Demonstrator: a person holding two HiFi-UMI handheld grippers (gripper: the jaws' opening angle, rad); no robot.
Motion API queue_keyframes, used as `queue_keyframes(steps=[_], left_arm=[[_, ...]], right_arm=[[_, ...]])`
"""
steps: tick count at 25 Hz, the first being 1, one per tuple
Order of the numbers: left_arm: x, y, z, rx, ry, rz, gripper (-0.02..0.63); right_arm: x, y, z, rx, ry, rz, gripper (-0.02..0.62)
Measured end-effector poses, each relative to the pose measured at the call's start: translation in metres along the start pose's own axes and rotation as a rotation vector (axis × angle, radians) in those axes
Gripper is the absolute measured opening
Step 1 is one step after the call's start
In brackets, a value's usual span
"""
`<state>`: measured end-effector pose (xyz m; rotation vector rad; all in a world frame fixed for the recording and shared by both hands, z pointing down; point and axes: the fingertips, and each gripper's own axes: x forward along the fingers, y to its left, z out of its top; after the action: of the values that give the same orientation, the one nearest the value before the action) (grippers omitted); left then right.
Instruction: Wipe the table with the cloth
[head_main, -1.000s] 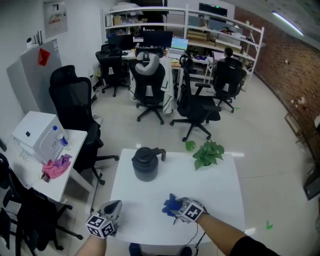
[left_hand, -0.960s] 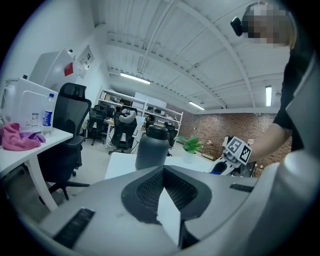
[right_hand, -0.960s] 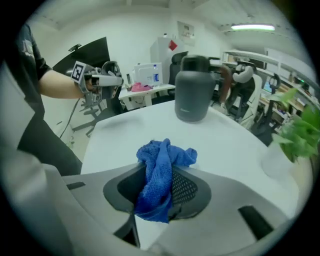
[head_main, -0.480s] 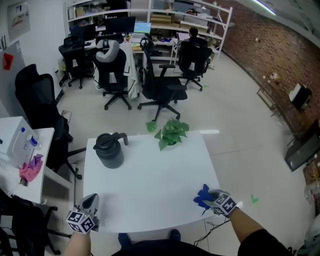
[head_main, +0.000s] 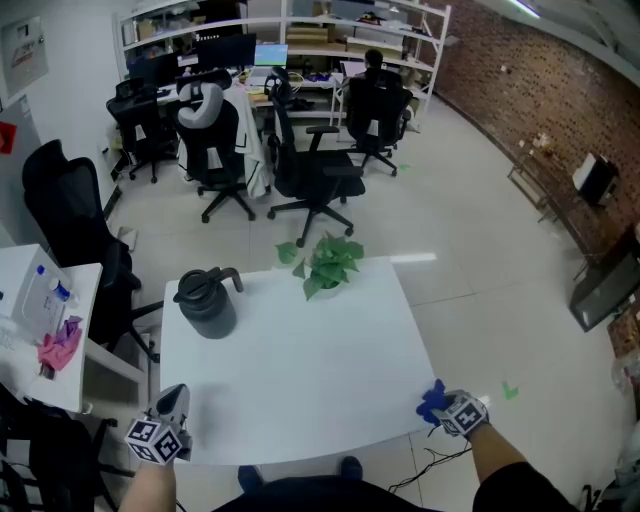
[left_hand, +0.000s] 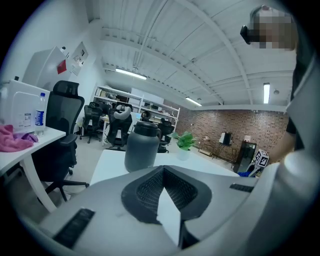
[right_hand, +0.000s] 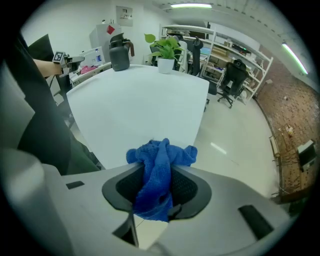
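The blue cloth is bunched at the right front corner of the white table. My right gripper points steeply down and is shut on it. In the right gripper view the cloth is pinched between the dark pads, over the table's edge. The jaws have just been opening slightly, and the cloth is still held between them. My left gripper rests at the left front corner, shut and empty. In its own view the left gripper faces along the table.
A dark jug stands at the back left of the table and a potted plant at the back middle. A side table with a pink rag and a bottle stands left. Office chairs fill the floor beyond.
My right gripper has swept the cloth along the front edge from the middle to the right corner. The left gripper has stayed near the left front corner.
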<state>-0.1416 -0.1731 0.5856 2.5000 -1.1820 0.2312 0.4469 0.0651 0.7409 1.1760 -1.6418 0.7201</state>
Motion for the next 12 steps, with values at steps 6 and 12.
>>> queue_keyframes(steps=[6,12], left_arm=[[0.0016,-0.0042,0.0006,0.006,0.001,0.001,0.0],[0.0,-0.008,0.0016,0.009,0.002,-0.006,0.0]], right_arm=[[0.0071,0.0011,-0.0021,0.013,-0.023,0.001,0.153],[0.0059,0.0036,0.0042,0.045,-0.031,0.019,0.265]])
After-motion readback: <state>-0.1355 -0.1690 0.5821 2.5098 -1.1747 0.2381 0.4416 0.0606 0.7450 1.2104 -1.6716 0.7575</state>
